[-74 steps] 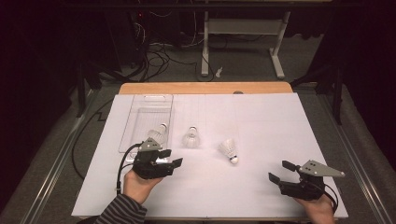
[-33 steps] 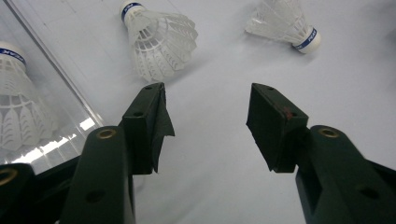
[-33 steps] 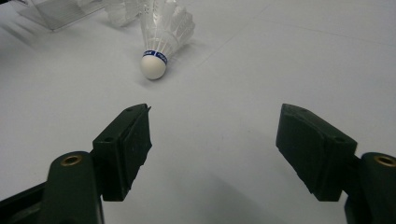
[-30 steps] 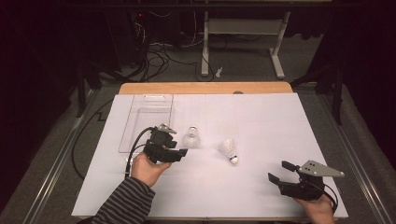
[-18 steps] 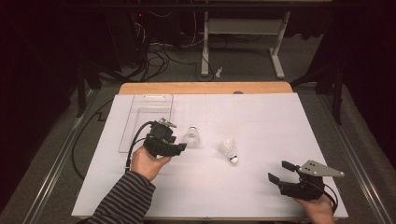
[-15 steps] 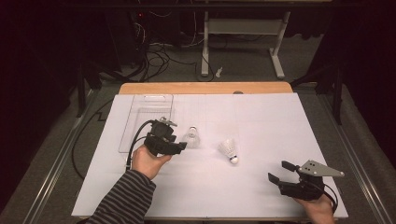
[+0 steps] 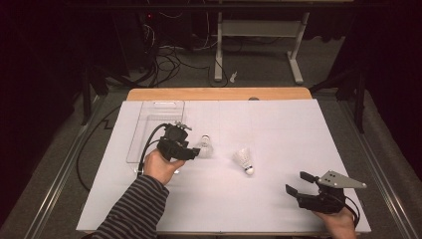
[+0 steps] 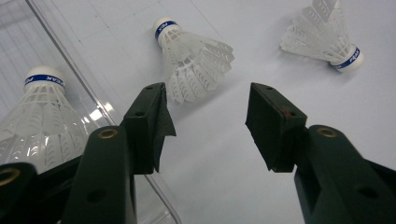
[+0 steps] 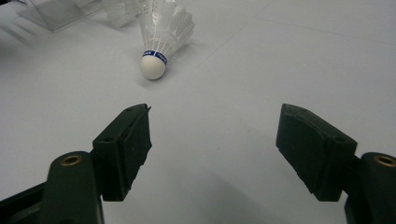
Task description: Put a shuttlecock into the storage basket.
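the nearer shuttlecock [image 8: 194,58] lies on its side on the white surface [image 7: 278,129], cork pointing away from the left claw [image 8: 208,126] and feather skirt turned toward it. it sits just ahead of that claw's tips, a little toward the left jaw, not touched by either. in the high view this shuttlecock [image 7: 205,146] lies just beside the clear tray [image 7: 149,119], at the tip of the left claw [image 7: 191,152]. the left claw's jaws stand apart, with only bare surface between them.

a second shuttlecock [image 8: 327,39] lies further off on the surface, well apart from the first, its cork with the blue band pointing toward the near right corner; in the high view [image 7: 244,159] it is between the two claws. a third shuttlecock [image 8: 37,116] stands upright inside the clear tray, cork up, right beside the left jaw but behind the tray wall.

the right claw [image 7: 297,183] rests low near the front right corner of the surface, jaws wide apart and holding nothing; in its own view the second shuttlecock [image 9: 163,32] lies ahead of the right claw [image 9: 215,140], apart from it.
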